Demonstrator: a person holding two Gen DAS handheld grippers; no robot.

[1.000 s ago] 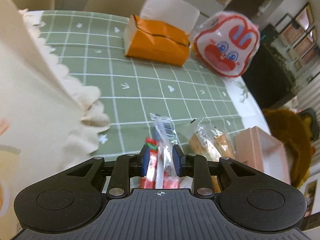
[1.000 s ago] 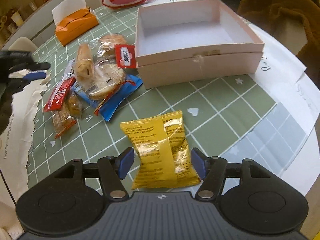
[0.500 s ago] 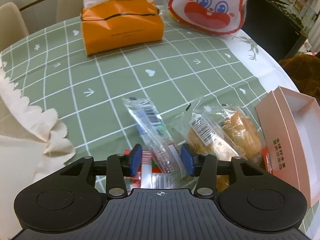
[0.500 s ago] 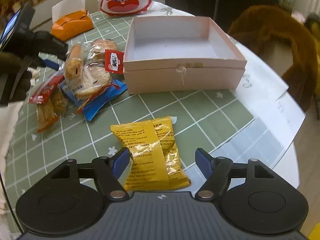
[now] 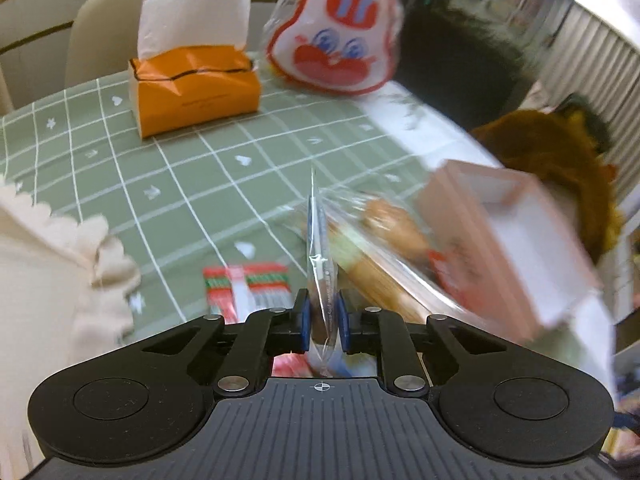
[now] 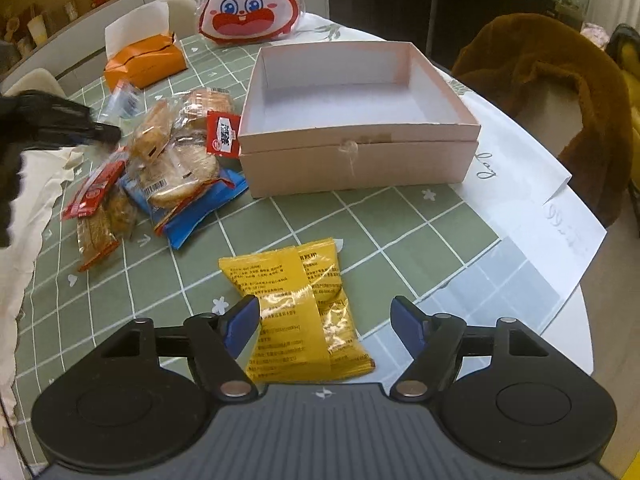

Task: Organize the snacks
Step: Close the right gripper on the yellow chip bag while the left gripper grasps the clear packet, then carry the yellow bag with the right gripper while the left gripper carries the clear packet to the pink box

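Note:
My left gripper (image 5: 322,318) is shut on a thin clear snack packet (image 5: 318,256) and holds it edge-on above the table; it also shows in the right wrist view (image 6: 124,98), lifted at the far left. My right gripper (image 6: 324,320) is open, its fingers either side of a yellow snack bag (image 6: 298,304) lying flat on the green checked cloth. An open pink box (image 6: 352,120) stands empty behind it; it also shows in the left wrist view (image 5: 516,240). A pile of bread and snack packets (image 6: 176,160) lies left of the box.
An orange tissue box (image 5: 192,88) and a rabbit-face bag (image 5: 332,48) stand at the far side. A red striped packet (image 5: 244,284) lies below my left gripper. Cream cloth (image 5: 44,272) covers the left edge. White paper sheets (image 6: 532,208) and a brown furry chair (image 6: 560,92) are at right.
My left gripper has shut on the clear packet, lifted it off the table and swung right toward the box. My right gripper stays open over the yellow bag.

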